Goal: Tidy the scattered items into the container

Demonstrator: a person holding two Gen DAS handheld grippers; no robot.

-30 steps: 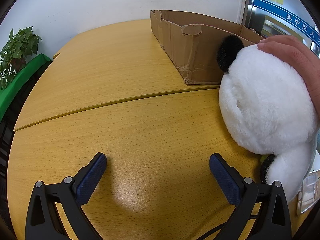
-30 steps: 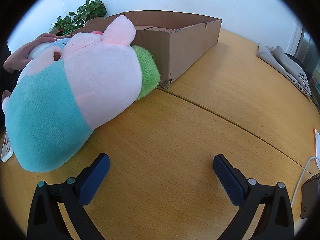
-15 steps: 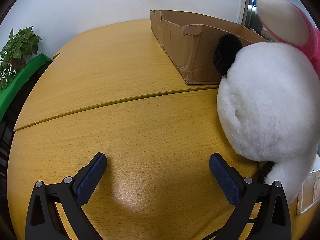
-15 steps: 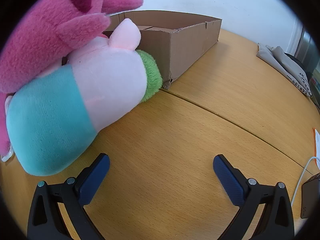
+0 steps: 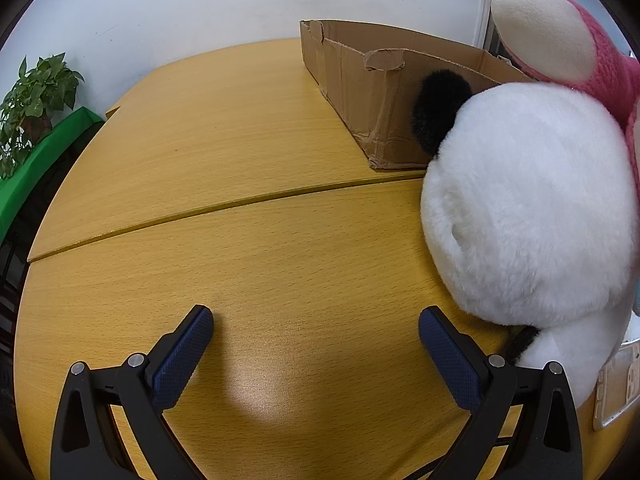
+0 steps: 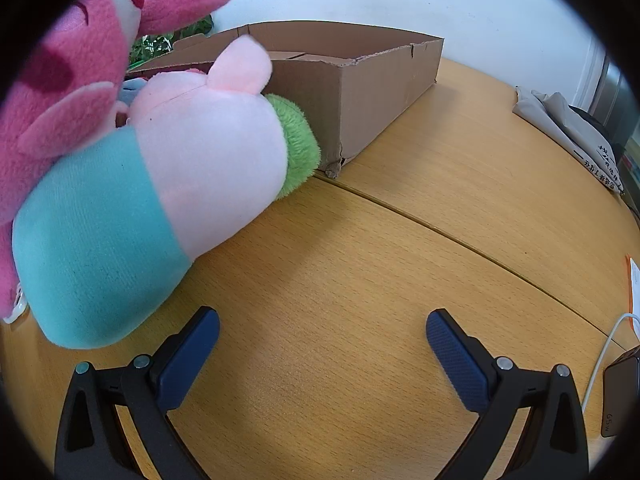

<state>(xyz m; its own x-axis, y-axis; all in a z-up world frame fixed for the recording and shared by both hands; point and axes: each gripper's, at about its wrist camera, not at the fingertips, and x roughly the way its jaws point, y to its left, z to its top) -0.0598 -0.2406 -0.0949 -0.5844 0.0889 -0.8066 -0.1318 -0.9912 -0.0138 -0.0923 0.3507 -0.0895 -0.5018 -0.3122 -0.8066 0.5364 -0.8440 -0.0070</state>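
A brown cardboard box (image 5: pixel 384 80) stands on the wooden table; it also shows in the right wrist view (image 6: pixel 360 80). A white plush panda with a black ear (image 5: pixel 528 208) lies to the right of my left gripper (image 5: pixel 316 320), which is open and empty over bare table. A pink and teal plush pig (image 6: pixel 160 192) with a green part (image 6: pixel 298 148) leans against the box, left of my open, empty right gripper (image 6: pixel 322 322). A dark pink plush (image 6: pixel 80 68) lies on top of the pig; it also shows in the left wrist view (image 5: pixel 580 52).
A potted plant (image 5: pixel 32 100) and a green ledge stand at the far left. A grey cloth (image 6: pixel 568 128), a white cable (image 6: pixel 604 356) and a dark device (image 6: pixel 620 396) lie at the right. A white object (image 5: pixel 616 388) lies under the panda.
A hand that rested on the panda has gone. A dark pink plush has appeared on top of the pile and settled lower. Both grippers have stayed still.
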